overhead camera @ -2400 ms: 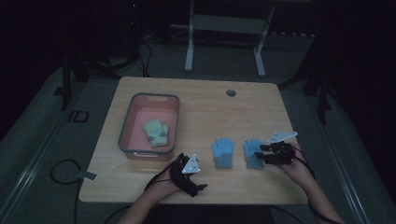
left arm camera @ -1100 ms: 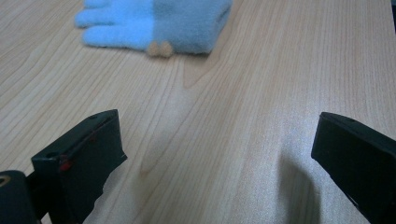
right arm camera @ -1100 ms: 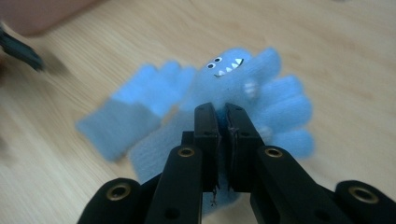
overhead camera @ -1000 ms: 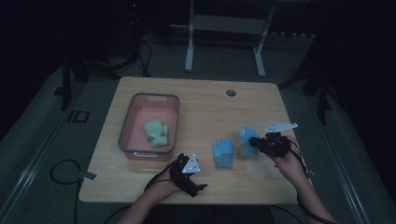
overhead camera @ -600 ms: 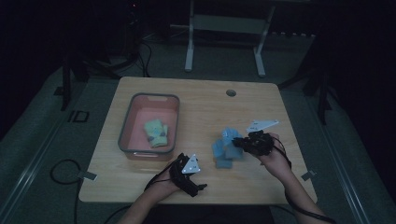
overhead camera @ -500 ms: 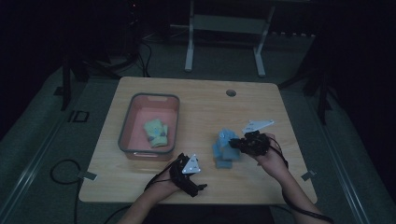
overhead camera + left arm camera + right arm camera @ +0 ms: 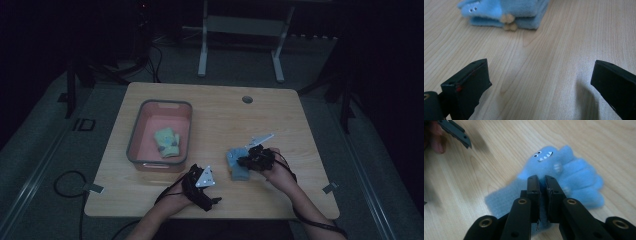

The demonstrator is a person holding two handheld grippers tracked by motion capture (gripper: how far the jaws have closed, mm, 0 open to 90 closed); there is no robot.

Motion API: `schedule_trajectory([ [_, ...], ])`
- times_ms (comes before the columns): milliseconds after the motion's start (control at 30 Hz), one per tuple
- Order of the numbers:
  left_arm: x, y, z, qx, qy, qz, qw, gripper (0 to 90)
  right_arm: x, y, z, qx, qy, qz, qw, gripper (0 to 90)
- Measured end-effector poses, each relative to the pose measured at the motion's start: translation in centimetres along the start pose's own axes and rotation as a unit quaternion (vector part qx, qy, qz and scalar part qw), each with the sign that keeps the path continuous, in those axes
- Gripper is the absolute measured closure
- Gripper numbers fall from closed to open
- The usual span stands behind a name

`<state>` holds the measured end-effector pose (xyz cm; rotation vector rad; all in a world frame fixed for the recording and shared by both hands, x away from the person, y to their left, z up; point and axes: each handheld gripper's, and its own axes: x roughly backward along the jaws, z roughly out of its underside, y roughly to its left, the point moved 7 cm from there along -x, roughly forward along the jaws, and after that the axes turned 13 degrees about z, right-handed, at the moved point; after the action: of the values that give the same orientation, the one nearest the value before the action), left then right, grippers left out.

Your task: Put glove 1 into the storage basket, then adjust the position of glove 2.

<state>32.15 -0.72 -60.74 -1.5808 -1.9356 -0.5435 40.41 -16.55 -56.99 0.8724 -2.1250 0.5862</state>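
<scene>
Right gripper [image 7: 541,185], clenched on one fuzzy blue monster-face glove [image 7: 564,173], had carried it left onto its twin; left gripper [image 7: 539,82] gaped idle; pair likely bound for the pink bin [image 7: 137,127].

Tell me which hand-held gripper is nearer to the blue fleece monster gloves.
Right. The right hand-held gripper is shut on the blue fleece monster gloves; the left hand-held gripper stands apart, open.

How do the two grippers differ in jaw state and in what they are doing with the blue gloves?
The right gripper has its jaws pinched shut on a blue glove; the left gripper stands wide open, holding nothing. The right touches the gloves; the left rests apart from them. Both have black jaws over the wooden table.
</scene>
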Motion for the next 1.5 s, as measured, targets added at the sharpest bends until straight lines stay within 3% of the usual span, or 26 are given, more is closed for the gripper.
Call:
schedule_trajectory([
  [267, 0.0, 0.1, 0.0, 0.006, -0.003, 0.0, 1.0, 2.0, -1.0, 0.0, 0.7, -0.003, 0.012, -0.005, 0.9999, 80.1],
  [400, 0.1, 0.2, 0.0, 0.014, -0.009, -0.004, 0.9998, 2.0, 0.0, -0.1, 0.4, -0.008, 0.002, -0.007, 0.9999, 70.5],
  [467, 0.2, 0.3, -0.1, 0.015, -0.016, -0.006, 0.9997, 2.0, 0.8, -0.3, 0.2, -0.015, -0.011, -0.011, 0.9998, 59.4],
  [500, 0.3, 0.3, -0.2, 0.012, -0.023, -0.007, 0.9996, 2.0, 1.5, -0.5, 0.1, -0.017, -0.024, -0.012, 0.9995, 46.0],
  [567, 0.3, 0.4, -0.2, 0.003, -0.023, -0.011, 0.9997, 2.0, 1.8, -0.6, 0.1, -0.018, -0.03, -0.014, 0.9993, 41.7],
  [633, 0.3, 0.5, -0.3, -0.005, -0.017, -0.017, 0.9997, 2.1, 2.4, -0.9, 0.3, -0.034, -0.039, -0.023, 0.9984, 28.6],
  [800, 0.8, 0.8, -0.6, 0.004, -0.03, -0.037, 0.9989, 4.0, 3.2, -1.9, 1.1, -0.058, -0.057, -0.022, 0.9965, 12.1],
  [867, 0.9, 1.0, -0.8, 0.022, -0.038, -0.041, 0.9982, 4.0, 3.4, -2.2, 1.3, -0.062, -0.062, -0.019, 0.996, 13.5],
  [1000, 1.3, 1.1, -1.5, 0.029, -0.047, -0.052, 0.9971, 4.0, 4.2, -2.9, 1.9, -0.047, -0.075, -0.015, 0.996, 14.5],
  [1067, 1.4, 0.9, -1.9, 0.031, -0.052, -0.045, 0.9971, 4.0, 4.5, -3.3, 2.0, -0.036, -0.082, -0.006, 0.996, 15.9],
  [1167, 1.5, 0.6, -2.1, 0.03, -0.053, -0.037, 0.9974, 4.0, 5.1, -4.0, 1.9, -0.038, -0.102, 0.002, 0.9941, 16.7],
  [1267, 1.4, 0.1, -2.3, 0.025, -0.05, -0.027, 0.998, 4.0, 5.3, -4.5, 1.9, -0.035, -0.105, 0.015, 0.9937, 14.4],
  [1367, 1.2, -0.2, -2.6, 0.022, -0.042, -0.019, 0.9987, 4.0, 5.4, -4.6, 1.9, -0.05, -0.108, 0.003, 0.9929, 14.2],
  [1500, 1.0, -0.4, -2.6, 0.023, -0.041, -0.017, 0.9988, 4.0, 5.3, -4.3, 2.1, -0.053, -0.1, -0.007, 0.9935, 13.5],
])
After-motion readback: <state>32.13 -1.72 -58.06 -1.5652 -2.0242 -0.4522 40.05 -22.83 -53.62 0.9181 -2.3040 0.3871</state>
